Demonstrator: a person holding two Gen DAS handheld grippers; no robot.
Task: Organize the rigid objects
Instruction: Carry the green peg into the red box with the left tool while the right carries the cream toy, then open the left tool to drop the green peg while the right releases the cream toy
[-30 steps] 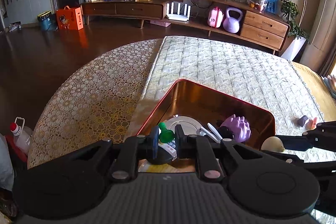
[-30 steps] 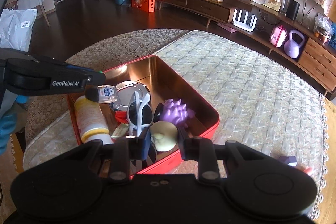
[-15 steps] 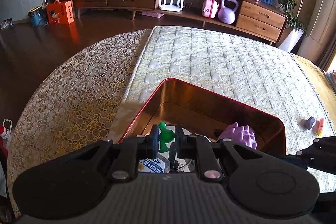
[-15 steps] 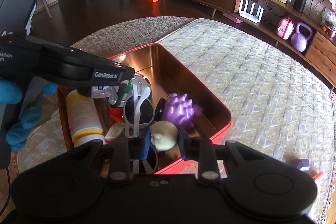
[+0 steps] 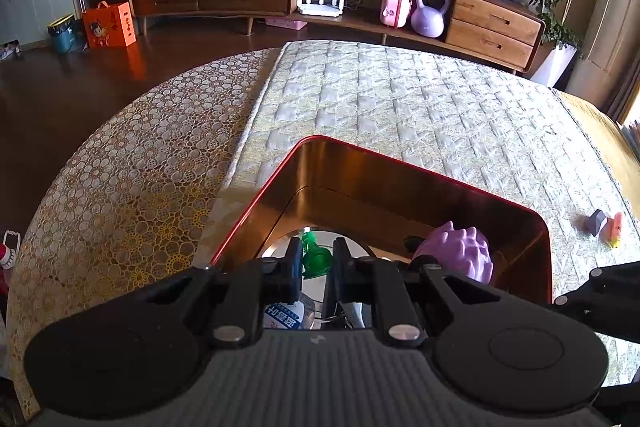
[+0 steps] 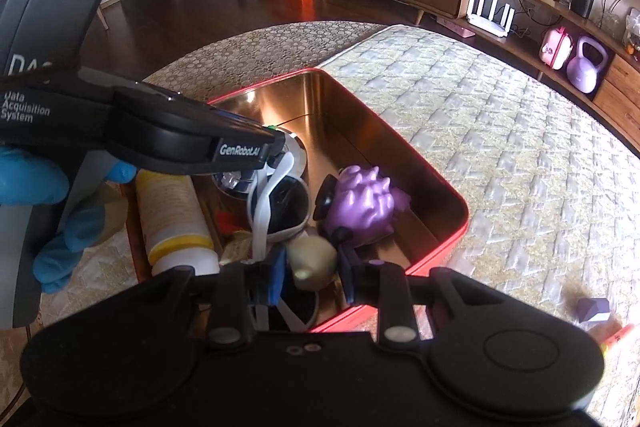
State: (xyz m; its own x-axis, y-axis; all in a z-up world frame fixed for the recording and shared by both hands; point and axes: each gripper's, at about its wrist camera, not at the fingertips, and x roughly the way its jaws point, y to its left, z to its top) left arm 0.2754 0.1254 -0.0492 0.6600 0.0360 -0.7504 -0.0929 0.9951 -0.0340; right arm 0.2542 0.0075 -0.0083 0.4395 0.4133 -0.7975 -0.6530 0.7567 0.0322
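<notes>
Left wrist view looks down along the left gripper (image 5: 317,263); its fingers (image 5: 294,267) are clamped on a small clear bottle (image 5: 294,313) with a green cap (image 5: 316,259) and a blue-and-white label, held just above the near left part of a red tin (image 5: 400,163) with a shiny gold inside; a purple spiky toy (image 5: 460,255) lies in the tin to the right of the bottle, against the right wall; the tin sits on a round counter (image 5: 120,187) covered by a lace cloth and a pale quilted runner (image 5: 400,107); two small things, one dark blue block (image 5: 596,221) and one orange piece (image 5: 614,229), lie on the runner at the far right, well apart from the tin.

Right wrist view shows the right gripper (image 6: 310,267) over the near edge of the tin (image 6: 440,255); its fingers (image 6: 276,279) are closed on a pale yellowish lump (image 6: 312,259); beyond it in the tin lie the purple spiky toy (image 6: 364,201), a pair of white-framed sunglasses (image 6: 280,207) and, at the left, a cream bottle with a yellow band (image 6: 172,215); the left gripper (image 6: 276,147), held by a hand in a blue glove (image 6: 48,219), reaches in from the left over a round shiny lid (image 6: 236,183); the dark blue block (image 6: 594,309) lies on the runner at the near right.
</notes>
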